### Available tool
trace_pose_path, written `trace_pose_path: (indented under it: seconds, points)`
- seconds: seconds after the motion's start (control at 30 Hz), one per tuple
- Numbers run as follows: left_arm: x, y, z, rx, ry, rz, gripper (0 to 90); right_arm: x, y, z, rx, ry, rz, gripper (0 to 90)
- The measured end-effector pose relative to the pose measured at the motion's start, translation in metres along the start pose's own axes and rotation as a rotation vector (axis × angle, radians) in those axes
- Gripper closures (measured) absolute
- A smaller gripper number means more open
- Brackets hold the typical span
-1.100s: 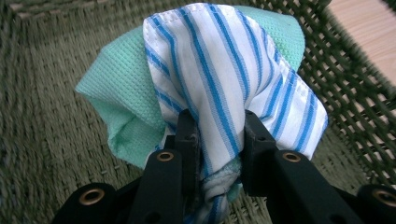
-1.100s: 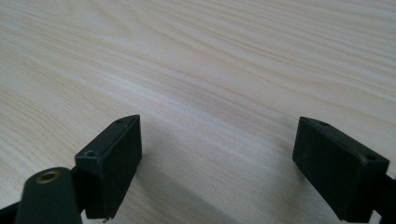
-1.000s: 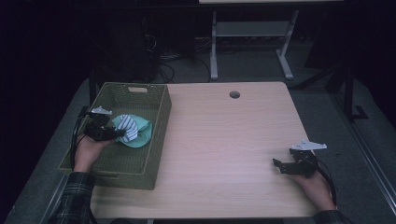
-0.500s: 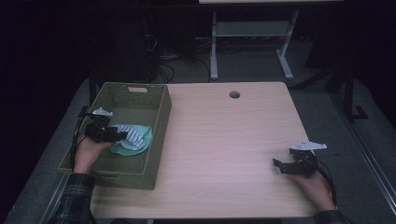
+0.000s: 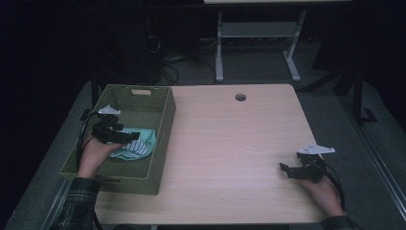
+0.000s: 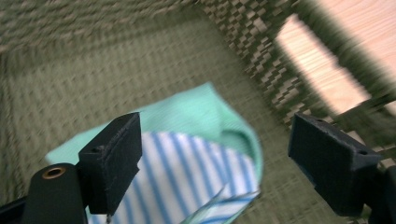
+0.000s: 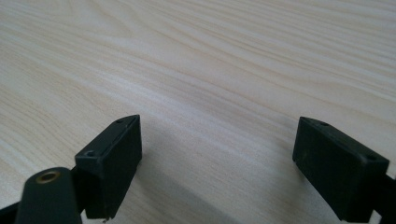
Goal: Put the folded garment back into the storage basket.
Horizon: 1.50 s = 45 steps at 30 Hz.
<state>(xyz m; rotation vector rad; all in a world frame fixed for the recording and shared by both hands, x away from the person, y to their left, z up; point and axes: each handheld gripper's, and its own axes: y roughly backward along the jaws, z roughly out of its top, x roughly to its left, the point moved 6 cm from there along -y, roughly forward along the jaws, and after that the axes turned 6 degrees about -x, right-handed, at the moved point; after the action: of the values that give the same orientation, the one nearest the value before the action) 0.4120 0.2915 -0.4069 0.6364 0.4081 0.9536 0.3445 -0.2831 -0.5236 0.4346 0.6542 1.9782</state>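
We are judging the folded cloth, mint green with a blue-and-white striped part, to be light, soft and limp, so it should sag and unfold if we are lifting it by one corner; a pinch across a thick fold or a bunched edge looks the safest hold, and nothing about it seems fragile or slippery. The cloth is lying on the floor of the green woven basket, towards the basket wall that borders the counter. Our left hand-held gripper is hanging inside the basket just above the cloth, its jaws having just been opening and now spread wide with nothing pinched between them. Our right hand-held gripper is resting well away from the basket, jaws apart and empty
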Motion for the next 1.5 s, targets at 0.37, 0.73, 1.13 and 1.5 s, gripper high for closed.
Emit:
trace_pose_path:
  seconds: [0.37,0.73,1.13,1.5]
  points:
    - [-0.046,-0.004,0.03,-0.066,-0.045,-0.074,15.6,0.0,0.0,0.0,0.0,0.001,0.0,15.4]
    - [-0.098,-0.016,0.054,-0.091,-0.113,-0.158,15.7,0.0,0.0,0.0,0.0,0.002,0.002,15.4]
    - [-0.158,-0.036,0.069,-0.116,-0.171,-0.24,15.6,0.001,0.0,0.0,0.001,0.002,0.005,15.4]
    - [-0.206,-0.068,0.05,-0.08,-0.22,-0.303,15.6,0.001,0.0,0.0,0.002,0.003,0.008,15.4]
